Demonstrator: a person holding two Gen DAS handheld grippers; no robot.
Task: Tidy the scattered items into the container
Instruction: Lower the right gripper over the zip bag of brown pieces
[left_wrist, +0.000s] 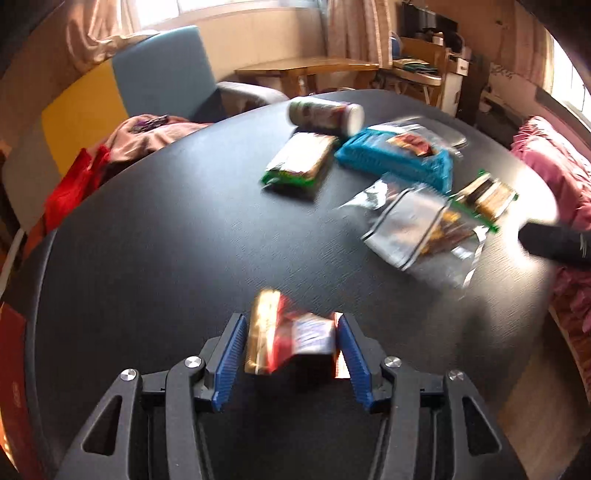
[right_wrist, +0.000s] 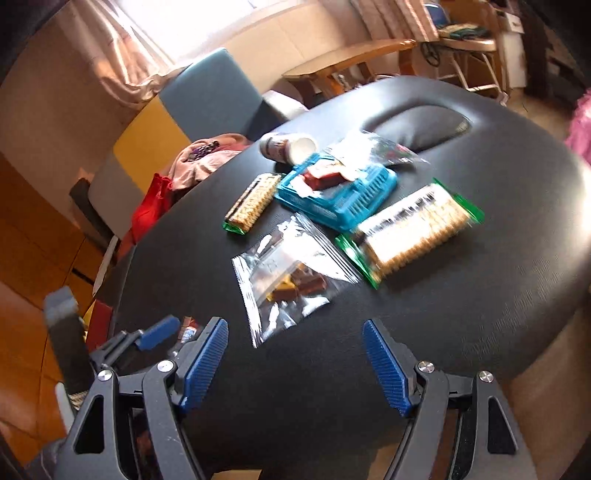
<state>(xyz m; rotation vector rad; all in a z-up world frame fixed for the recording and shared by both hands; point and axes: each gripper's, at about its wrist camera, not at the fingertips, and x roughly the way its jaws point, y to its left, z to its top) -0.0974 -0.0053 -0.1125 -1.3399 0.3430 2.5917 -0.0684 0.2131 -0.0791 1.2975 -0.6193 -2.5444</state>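
Red-gold snack packet (left_wrist: 291, 341) lengthwise betw. left tool (left_wrist: 291, 347) pads, pointing away.

A black padded table (right_wrist: 461, 295) with a face-shaped recess fills the foreground of a sunlit room. Behind it stand a blue and yellow armchair (left_wrist: 162, 74) piled with pink and red cloth (left_wrist: 147, 138), a wooden table (left_wrist: 306, 68) and cluttered shelves (left_wrist: 424, 55). Daylight pours through a window (right_wrist: 207, 22) hung with pale pink curtains (left_wrist: 107, 26) above a wooden floor (right_wrist: 33, 236).
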